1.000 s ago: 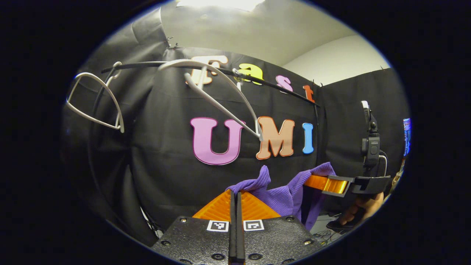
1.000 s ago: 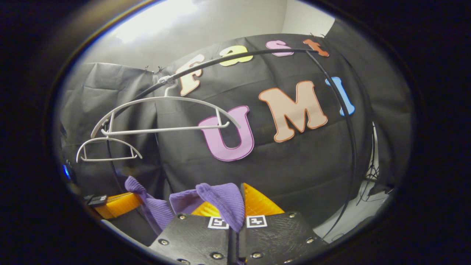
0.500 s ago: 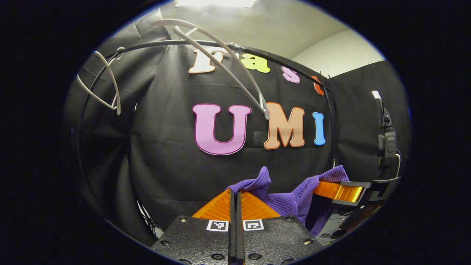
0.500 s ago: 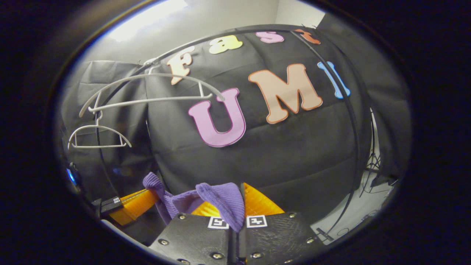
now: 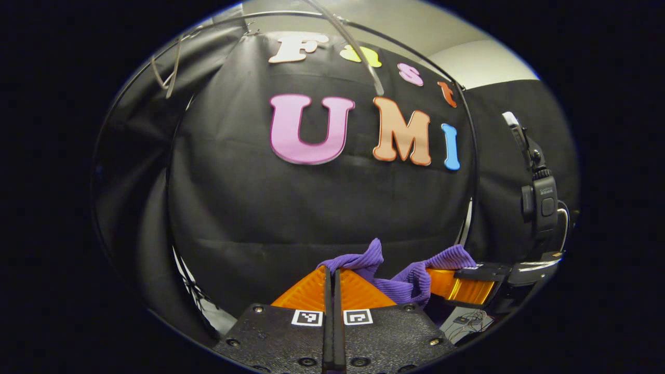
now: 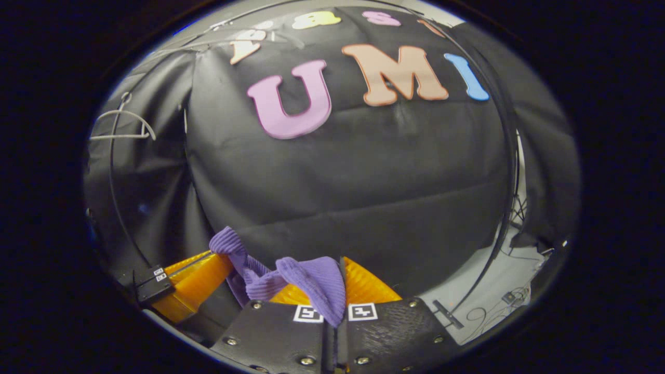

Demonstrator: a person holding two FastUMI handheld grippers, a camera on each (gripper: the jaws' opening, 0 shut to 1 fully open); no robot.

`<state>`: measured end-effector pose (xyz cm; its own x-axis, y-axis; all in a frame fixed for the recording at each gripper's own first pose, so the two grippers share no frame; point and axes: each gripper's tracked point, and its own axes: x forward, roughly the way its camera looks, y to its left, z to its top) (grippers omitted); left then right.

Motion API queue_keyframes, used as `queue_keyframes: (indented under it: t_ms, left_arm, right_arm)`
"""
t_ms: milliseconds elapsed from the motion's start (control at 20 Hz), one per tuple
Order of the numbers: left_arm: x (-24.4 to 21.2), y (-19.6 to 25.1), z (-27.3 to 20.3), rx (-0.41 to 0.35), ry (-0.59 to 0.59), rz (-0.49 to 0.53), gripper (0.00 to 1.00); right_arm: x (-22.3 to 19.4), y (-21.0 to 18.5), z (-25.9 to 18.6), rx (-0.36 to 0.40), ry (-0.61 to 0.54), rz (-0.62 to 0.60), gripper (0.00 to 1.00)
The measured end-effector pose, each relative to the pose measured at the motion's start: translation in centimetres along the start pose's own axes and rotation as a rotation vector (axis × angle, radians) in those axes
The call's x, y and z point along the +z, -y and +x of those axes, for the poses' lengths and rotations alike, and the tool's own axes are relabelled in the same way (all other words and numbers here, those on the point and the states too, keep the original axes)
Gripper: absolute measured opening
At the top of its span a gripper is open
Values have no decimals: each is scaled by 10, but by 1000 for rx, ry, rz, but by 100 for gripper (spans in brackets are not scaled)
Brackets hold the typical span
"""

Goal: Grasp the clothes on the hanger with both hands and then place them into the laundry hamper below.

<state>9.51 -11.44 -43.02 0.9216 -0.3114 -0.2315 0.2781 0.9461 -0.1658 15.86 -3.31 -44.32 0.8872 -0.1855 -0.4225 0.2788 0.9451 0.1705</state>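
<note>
Right gripper (image 6: 332,291) pinches purple garment (image 6: 317,283); its view includes floor cables (image 6: 491,306).

The garment (image 5: 400,283) is stretched between the left gripper (image 5: 331,275) and the right gripper (image 6: 337,280), both pressed closed on it. The hangers (image 6: 122,124) are seen high above, on the rail (image 5: 415,57), before the cloth wall. The floor (image 6: 488,306) is seen below, to the right.
</note>
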Motion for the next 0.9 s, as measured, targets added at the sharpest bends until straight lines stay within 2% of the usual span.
queue_keyframes:
  t_ms: [150,350,400,450,500,550,650,700,800,900]
  left_arm:
    - [-57,-13,11,22,-119,-30,1]
    - [-110,-28,13,56,-264,-69,1]
    - [-124,-34,13,72,-291,-65,1]
    - [-138,-41,15,93,-326,-48,1]
    - [-154,-47,10,110,-397,-21,2]
    - [-161,-54,2,129,-440,-9,2]
    - [-159,-57,-1,143,-432,5,4]
    - [-155,-52,2,128,-427,15,10]
    - [-150,-57,0,140,-407,33,52]
    - [-146,-61,-2,152,-397,42,94]
  right_arm:
    - [-48,16,14,-52,-91,-38,7]
    - [-101,39,23,-116,-182,-53,8]
    - [-109,41,20,-126,-199,-53,10]
    - [-115,47,21,-151,-215,-59,6]
    - [-119,52,21,-180,-231,-71,12]
    - [-120,53,21,-187,-243,-78,25]
    - [-118,46,22,-173,-241,-86,75]
    - [-119,43,20,-171,-238,-97,100]
    - [-114,36,11,-172,-216,-121,96]
    - [-109,26,5,-169,-198,-133,100]
